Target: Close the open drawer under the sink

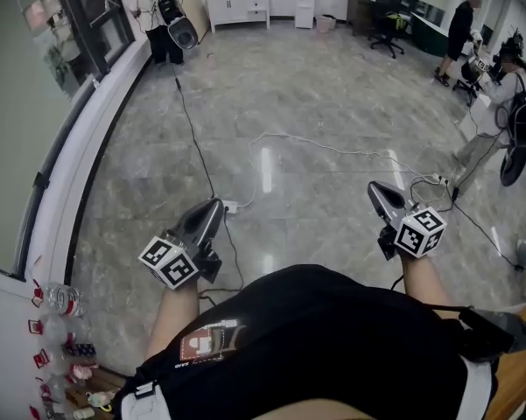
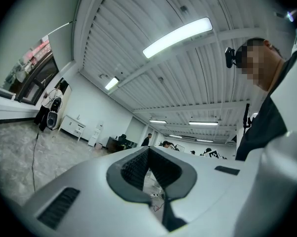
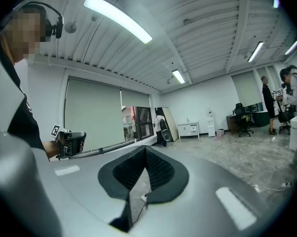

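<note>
Big grey marble floor (image 1: pixel 315 86) all round, with a white cable (image 1: pixel 333 150) snaking over it. Cabinet (image 1: pixel 238 9) and chair (image 1: pixel 387 20) sit well beyond the cable. Left gripper (image 1: pixel 215 204) and right gripper (image 1: pixel 375 187) hover on the cable's near side, both pinched together, empty. The drawer's in no view, so can't tell where it is or which way it points.

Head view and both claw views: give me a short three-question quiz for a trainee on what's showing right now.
1. True or false: the right claw is gripping an object.
2. What runs across the floor ahead of both claws? A) a white cable B) a hose C) a rope
3. Is the left claw open or shut?
Key: 1 false, it is shut on nothing. 2 A. 3 shut.
</note>
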`<state>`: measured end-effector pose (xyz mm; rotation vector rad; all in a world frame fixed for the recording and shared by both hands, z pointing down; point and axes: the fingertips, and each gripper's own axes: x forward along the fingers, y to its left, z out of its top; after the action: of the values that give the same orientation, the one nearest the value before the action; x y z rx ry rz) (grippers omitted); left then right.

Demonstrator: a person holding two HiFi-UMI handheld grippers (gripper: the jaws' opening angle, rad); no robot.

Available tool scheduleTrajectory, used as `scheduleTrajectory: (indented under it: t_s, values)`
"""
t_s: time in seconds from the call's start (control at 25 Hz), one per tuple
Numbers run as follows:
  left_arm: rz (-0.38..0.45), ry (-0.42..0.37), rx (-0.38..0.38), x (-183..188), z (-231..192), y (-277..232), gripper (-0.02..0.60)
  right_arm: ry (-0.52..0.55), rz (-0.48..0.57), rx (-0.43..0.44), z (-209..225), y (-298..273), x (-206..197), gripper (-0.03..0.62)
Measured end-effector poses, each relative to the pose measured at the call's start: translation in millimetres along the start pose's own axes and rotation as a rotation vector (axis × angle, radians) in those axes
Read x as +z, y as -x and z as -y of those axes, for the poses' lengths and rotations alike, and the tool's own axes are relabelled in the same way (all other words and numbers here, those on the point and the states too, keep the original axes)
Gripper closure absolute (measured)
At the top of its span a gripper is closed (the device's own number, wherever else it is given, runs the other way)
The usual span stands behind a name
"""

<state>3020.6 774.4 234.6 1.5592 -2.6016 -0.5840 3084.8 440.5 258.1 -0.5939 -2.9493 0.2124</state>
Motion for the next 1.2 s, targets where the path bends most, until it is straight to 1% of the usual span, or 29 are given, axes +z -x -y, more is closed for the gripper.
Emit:
scheduleTrajectory:
  t_s: [0.16,0.28,0.48,0.6,0.76,0.96,1.08,1.2]
  values:
    - [-0.01,0.011,0.007,9.1,-27.1,20.8,0.581,-0.01,0.002,-0.009,-21.0,-24.5,-2.9,0.6]
    - [-0.023,0.022,0.01,9.1,-46.7,30.6,0.581,-0.019,-0.008,-0.013,-33.6,-40.2,-9.8,0.6]
    - [-0.041,0.045,-0.004,6.7,-67.6,31.3,0.581,-0.037,-0.02,-0.02,-43.3,-56.3,-18.5,0.6]
    - [-0.058,0.047,-0.011,4.0,-73.9,23.9,0.581,-0.05,-0.027,-0.026,-39.0,-62.5,-23.6,0.6]
    - [-0.065,0.048,-0.003,-1.7,-73.8,-2.2,0.581,-0.067,-0.032,-0.021,-10.1,-65.5,-24.8,0.6]
    - [-0.067,0.029,0.023,-3.2,-68.0,-50.6,0.581,-0.078,-0.009,0.021,39.3,-75.3,-12.4,0.6]
    - [-0.062,0.008,0.029,-0.7,-58.5,-86.9,0.581,-0.073,0.001,0.052,73.3,-81.6,0.2,0.6]
    - [-0.043,-0.005,0.033,-6.3,-46.6,-125.3,0.581,-0.065,0.006,0.077,114.9,-80.5,7.1,0.6]
